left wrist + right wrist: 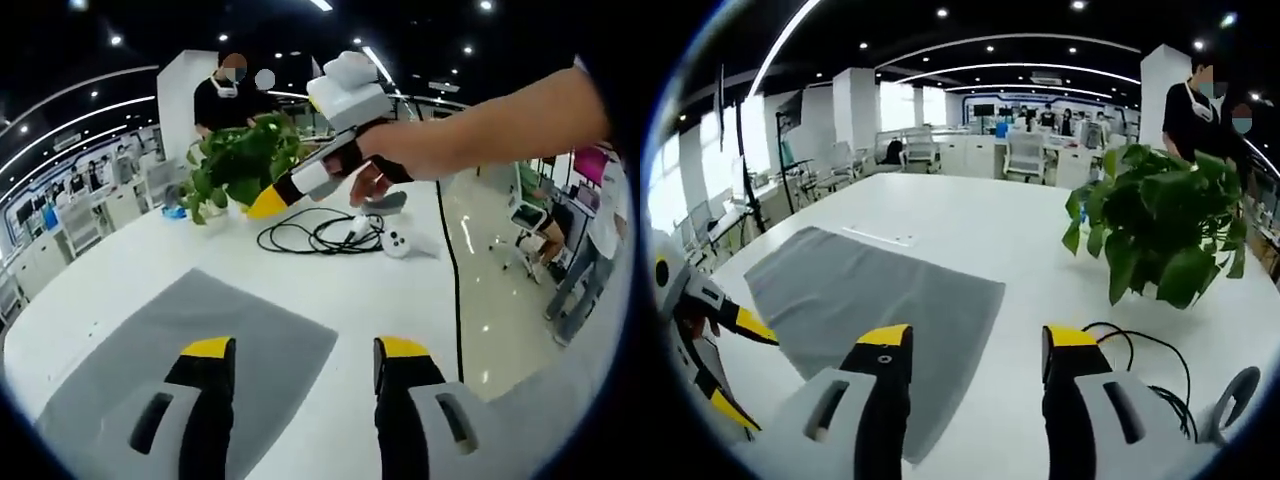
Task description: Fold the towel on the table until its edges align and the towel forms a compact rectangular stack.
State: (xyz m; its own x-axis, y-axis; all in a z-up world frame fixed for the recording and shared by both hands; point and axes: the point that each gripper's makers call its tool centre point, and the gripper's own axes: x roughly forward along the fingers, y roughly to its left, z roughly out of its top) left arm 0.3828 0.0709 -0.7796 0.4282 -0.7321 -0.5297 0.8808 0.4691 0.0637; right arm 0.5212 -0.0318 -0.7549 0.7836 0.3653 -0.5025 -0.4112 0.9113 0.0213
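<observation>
A grey towel lies flat and unfolded on the white table. In the left gripper view my left gripper hovers open over the towel's near right part, with nothing between its yellow-tipped jaws. A hand holds my right gripper in the air above the table, beyond the towel. In the right gripper view the towel spreads out to the left, and my right gripper stands open above its right edge. My left gripper enters at the left edge, jaws apart, beside the towel's near corner.
A potted green plant stands on the table past the towel. A coiled black cable and a small white controller lie near it. A person stands behind the plant. Desks and chairs fill the room beyond.
</observation>
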